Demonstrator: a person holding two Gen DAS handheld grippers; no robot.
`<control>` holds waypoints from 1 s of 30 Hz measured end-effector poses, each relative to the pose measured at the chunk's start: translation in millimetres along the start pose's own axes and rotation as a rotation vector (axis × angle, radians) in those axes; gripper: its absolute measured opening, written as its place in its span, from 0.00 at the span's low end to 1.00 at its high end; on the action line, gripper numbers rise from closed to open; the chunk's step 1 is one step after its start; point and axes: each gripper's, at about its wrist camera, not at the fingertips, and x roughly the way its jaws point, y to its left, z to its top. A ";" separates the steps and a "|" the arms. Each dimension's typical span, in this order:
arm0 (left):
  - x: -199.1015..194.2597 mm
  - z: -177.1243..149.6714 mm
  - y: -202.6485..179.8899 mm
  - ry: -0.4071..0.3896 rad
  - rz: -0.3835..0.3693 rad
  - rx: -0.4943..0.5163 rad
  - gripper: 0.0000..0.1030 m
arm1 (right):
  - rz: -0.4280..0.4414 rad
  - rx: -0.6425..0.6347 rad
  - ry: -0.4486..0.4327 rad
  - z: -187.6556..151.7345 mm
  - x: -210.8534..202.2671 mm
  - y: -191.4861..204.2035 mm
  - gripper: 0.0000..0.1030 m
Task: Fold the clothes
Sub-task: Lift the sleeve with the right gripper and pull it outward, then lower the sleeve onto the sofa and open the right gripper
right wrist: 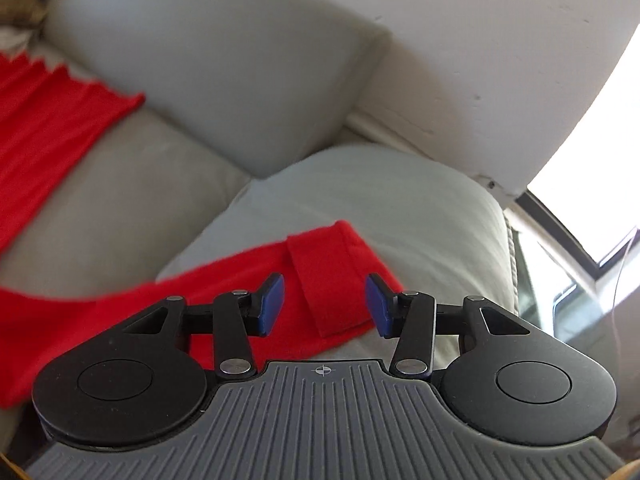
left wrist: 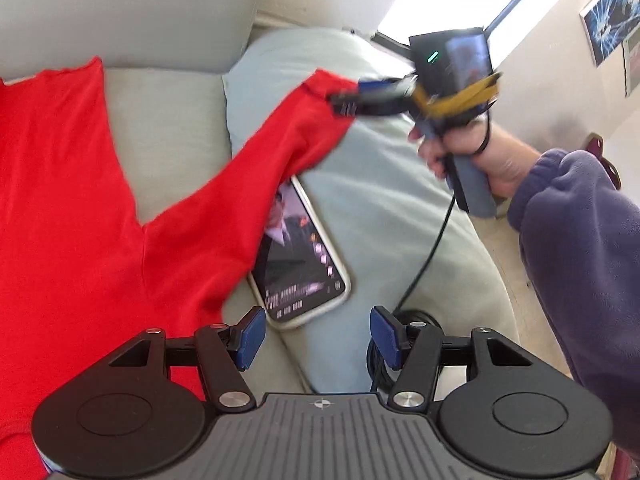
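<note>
A red long-sleeved top [left wrist: 68, 200] lies spread on a grey sofa seat. Its right sleeve [left wrist: 280, 140] stretches over a pale blue pillow. In the right wrist view the sleeve cuff [right wrist: 328, 280] lies between the open fingers of my right gripper [right wrist: 325, 306], which is not closed on it. In the left wrist view the right gripper [left wrist: 346, 102] is at the cuff end, held in a hand. My left gripper [left wrist: 318, 338] is open and empty, hovering near the front beside the top's body.
A phone [left wrist: 304, 256] with a lit screen lies on the pillow [left wrist: 380, 184], partly under the sleeve. A black cable [left wrist: 424, 264] hangs from the right gripper to a coil. The sofa backrest [right wrist: 208, 60] stands behind. A window is at the right.
</note>
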 end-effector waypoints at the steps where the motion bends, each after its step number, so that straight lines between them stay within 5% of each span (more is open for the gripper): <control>1: 3.1 1.8 0.9 -0.013 0.010 -0.022 0.55 | -0.002 -0.067 0.033 1.2 7.9 6.6 0.44; 4: 9.5 4.0 9.6 -0.028 0.017 -0.121 0.56 | 0.000 -0.030 0.050 0.4 21.2 -4.2 0.39; 6: 10.5 4.1 15.4 -0.034 0.025 -0.170 0.56 | 0.000 0.087 0.039 3.9 21.0 -20.8 0.07; 12: 3.3 5.3 24.6 -0.046 0.024 -0.199 0.56 | -0.126 0.399 -0.110 7.5 -11.2 -71.3 0.06; 20: -18.0 12.2 22.2 -0.052 0.024 -0.086 0.56 | -0.252 0.811 -0.359 26.0 -109.4 -125.5 0.06; 24: -16.0 11.0 25.7 -0.032 0.011 -0.082 0.57 | -0.297 0.782 -0.305 46.9 -127.6 -125.8 0.06; 30: 9.0 5.6 31.0 0.044 -0.031 -0.100 0.57 | -0.337 0.696 -0.108 51.8 -54.4 -111.3 0.06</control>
